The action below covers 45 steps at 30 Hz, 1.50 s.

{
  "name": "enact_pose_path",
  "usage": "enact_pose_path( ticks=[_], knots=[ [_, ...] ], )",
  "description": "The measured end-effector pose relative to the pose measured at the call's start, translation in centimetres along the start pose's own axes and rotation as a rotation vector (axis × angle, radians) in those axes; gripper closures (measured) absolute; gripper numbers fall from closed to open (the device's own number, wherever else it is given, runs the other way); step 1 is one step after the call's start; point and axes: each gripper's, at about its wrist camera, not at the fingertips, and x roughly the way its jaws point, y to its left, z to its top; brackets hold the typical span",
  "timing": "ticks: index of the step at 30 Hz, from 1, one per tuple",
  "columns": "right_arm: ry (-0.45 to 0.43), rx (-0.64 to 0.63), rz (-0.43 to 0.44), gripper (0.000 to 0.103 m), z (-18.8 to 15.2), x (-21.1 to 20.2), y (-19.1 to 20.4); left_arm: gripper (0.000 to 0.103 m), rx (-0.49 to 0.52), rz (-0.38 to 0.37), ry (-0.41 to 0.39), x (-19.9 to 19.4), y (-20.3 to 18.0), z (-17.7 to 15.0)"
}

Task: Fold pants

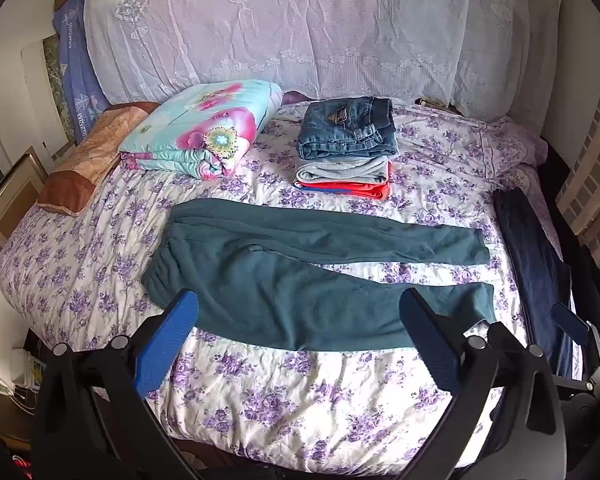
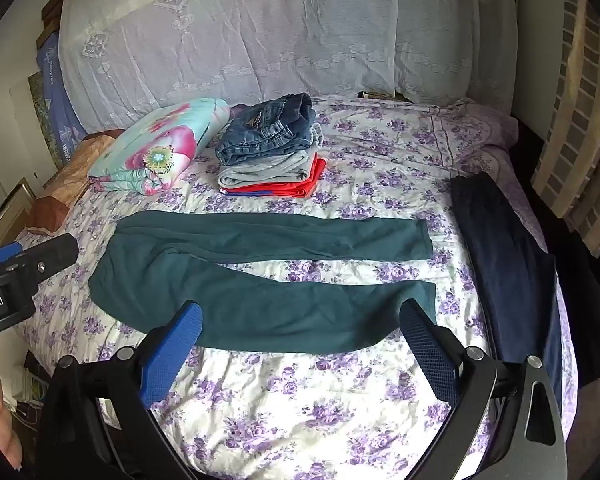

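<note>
Teal pants (image 1: pixel 284 280) lie flat on the bed (image 1: pixel 300 400), waistband at the left, both legs running right and spread in a narrow V. I take the pants as landmark. Beyond them: a stack of folded clothes (image 1: pixel 346 148), jeans on top. Beyond and left of them: a folded floral quilt (image 1: pixel 204 128). Just past their cuffs: a dark navy garment (image 1: pixel 536 272) along the bed's edge. My left tool (image 1: pixel 300 320) hangs over the near leg, spread wide, pinching nothing. My right tool (image 2: pixel 300 330) likewise, spread wide over the near leg, empty.
</note>
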Motion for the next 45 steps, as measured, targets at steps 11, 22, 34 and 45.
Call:
enact_pose_path(
  ticks=[11, 22, 34, 45],
  knots=[
    [-0.001, 0.000, 0.008, 0.004, 0.08, 0.06, -0.26, 0.005, 0.003, 0.004, 0.009, 0.29, -0.22, 0.15],
    [0.001, 0.000, 0.006, 0.004, 0.17, 0.14, 0.00, 0.005, 0.008, 0.003, 0.014, 0.30, -0.14, 0.12],
    [0.004, 0.000, 0.005, 0.004, 0.32, 0.72, -0.20, 0.005, 0.008, 0.001, 0.019, 0.63, -0.53, -0.15],
    [0.007, -0.001, 0.005, 0.004, 0.48, 0.80, 0.02, 0.005, 0.006, 0.002, 0.022, 0.81, -0.55, -0.15]
  ],
)
